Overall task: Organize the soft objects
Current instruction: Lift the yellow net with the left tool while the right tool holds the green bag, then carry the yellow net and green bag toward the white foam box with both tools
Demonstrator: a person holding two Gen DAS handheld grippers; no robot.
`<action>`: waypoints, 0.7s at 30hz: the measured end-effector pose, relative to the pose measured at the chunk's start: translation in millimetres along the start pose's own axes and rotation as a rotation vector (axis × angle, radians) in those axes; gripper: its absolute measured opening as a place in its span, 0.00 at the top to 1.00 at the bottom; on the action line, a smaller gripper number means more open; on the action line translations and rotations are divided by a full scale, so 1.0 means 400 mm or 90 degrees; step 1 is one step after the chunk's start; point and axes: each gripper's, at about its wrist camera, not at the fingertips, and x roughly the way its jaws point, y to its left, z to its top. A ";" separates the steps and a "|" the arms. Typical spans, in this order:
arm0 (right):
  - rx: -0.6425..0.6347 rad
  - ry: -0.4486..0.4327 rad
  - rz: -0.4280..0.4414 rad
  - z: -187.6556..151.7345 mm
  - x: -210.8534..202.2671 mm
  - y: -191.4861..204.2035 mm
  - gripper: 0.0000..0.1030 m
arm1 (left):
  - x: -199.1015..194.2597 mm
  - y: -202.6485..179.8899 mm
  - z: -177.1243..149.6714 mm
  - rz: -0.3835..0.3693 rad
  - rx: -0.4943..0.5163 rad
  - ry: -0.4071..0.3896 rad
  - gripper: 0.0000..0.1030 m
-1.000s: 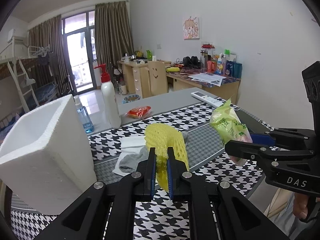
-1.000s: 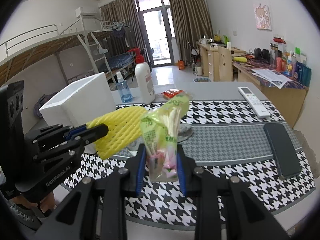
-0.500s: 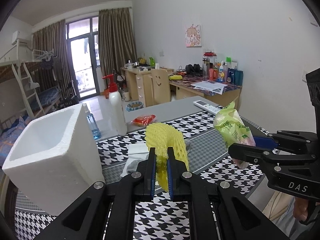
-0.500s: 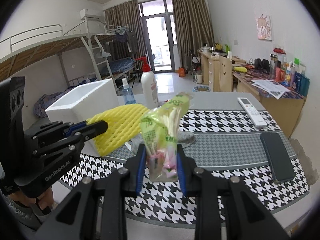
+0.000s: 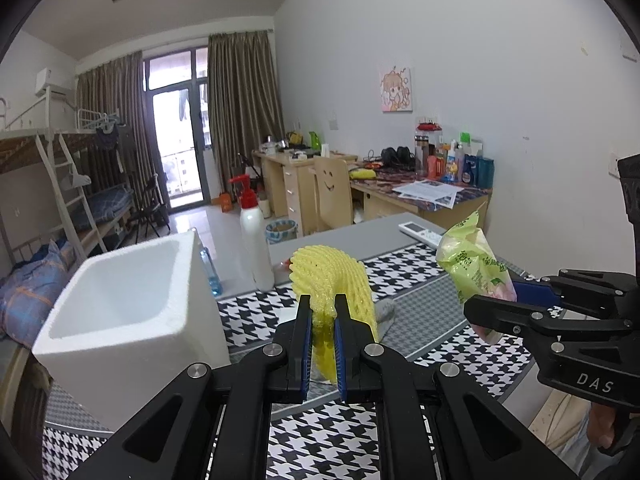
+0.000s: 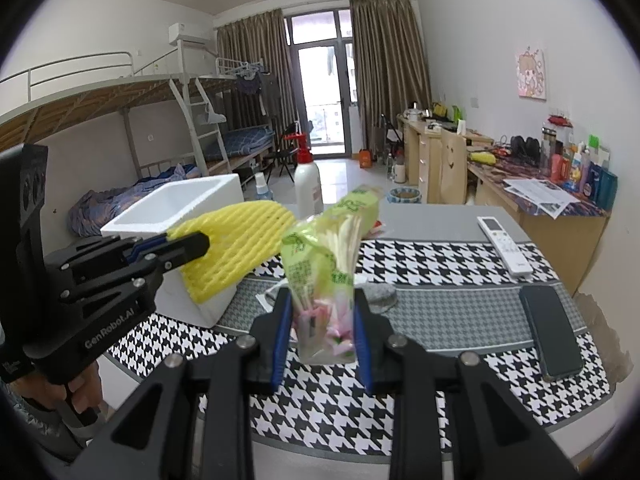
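Vs. a sec ago: both grippers sit higher over the bench [image 6: 460,364], more ceiling in both views, and the white foam box [image 5: 120,316] shows more of its open top; grips unchanged. Left gripper [image 5: 322,344] points slightly down toward 12 o'clock, jaws nearly together, clamped on the yellow foam net [image 5: 328,276], which fans up above the pads, clear of the bench. Foam box at 9 o'clock of it, pump bottle [image 5: 256,248] at 11 o'clock. Right gripper [image 6: 320,340] also tilted a bit down, jaws part-way apart, clamped on the base of the green plastic packet [image 6: 324,264], held upright w/ its top at 12 o'clock. A grey sock [image 6: 380,294] lies on the bench just behind it; remote [image 6: 505,246] and phone [image 6: 550,332] at 2–3 o'clock. A hand [image 6: 80,396] grips the left handle at 8 o'clock.
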 end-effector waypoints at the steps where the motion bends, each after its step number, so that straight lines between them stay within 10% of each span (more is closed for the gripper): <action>1: -0.002 -0.001 0.000 0.001 -0.001 0.004 0.68 | -0.003 0.003 0.002 0.001 0.000 -0.003 0.90; 21: -0.033 -0.027 0.027 0.051 0.019 0.040 0.68 | -0.022 0.066 0.028 0.048 -0.020 -0.027 0.90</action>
